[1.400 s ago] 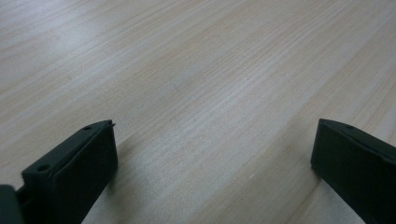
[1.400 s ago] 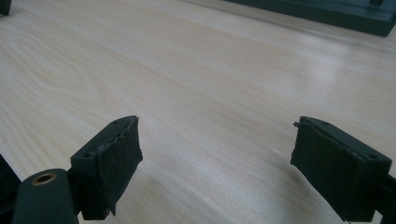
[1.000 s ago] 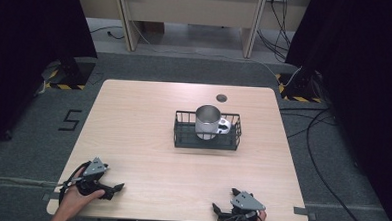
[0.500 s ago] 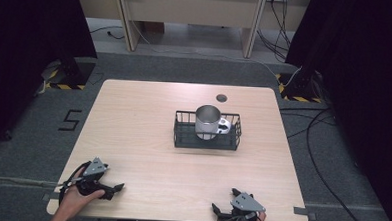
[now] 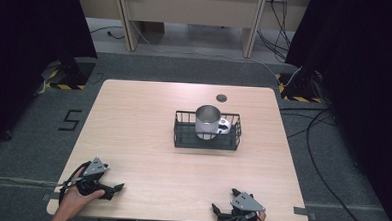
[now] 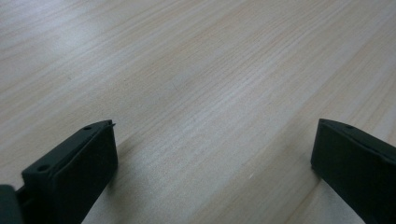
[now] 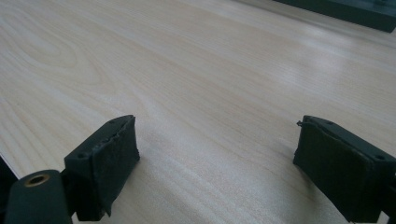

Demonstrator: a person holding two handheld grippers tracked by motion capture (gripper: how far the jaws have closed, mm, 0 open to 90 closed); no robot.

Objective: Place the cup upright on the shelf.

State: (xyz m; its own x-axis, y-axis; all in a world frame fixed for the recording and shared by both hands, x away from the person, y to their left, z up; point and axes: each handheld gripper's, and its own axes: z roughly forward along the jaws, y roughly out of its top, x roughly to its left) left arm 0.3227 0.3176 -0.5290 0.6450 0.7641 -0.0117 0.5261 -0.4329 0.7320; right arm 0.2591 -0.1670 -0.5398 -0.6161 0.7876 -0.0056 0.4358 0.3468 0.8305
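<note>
Left hand-held gripper [image 5: 116, 188] rests low on the table [image 5: 143, 118] near its front left corner, jaws spread wide over bare wood. Right hand-held gripper [image 5: 223, 210] sits at the front right edge, jaws likewise spread. Well apart from both, a metal mug [image 5: 207, 122] stands upright inside a black wire basket [image 5: 183, 137] past the table's middle.

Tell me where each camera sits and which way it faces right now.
High view: above the near table edge, facing forward and down on the table, basket and mug; both hands with left tongs and right tongs.
Left gripper view: on the left tongs, low over bare wood; jaws apart.
Right gripper view: on the right tongs, toward the basket; jaws apart.
Shared: the basket, in the high and right gripper views.
</note>
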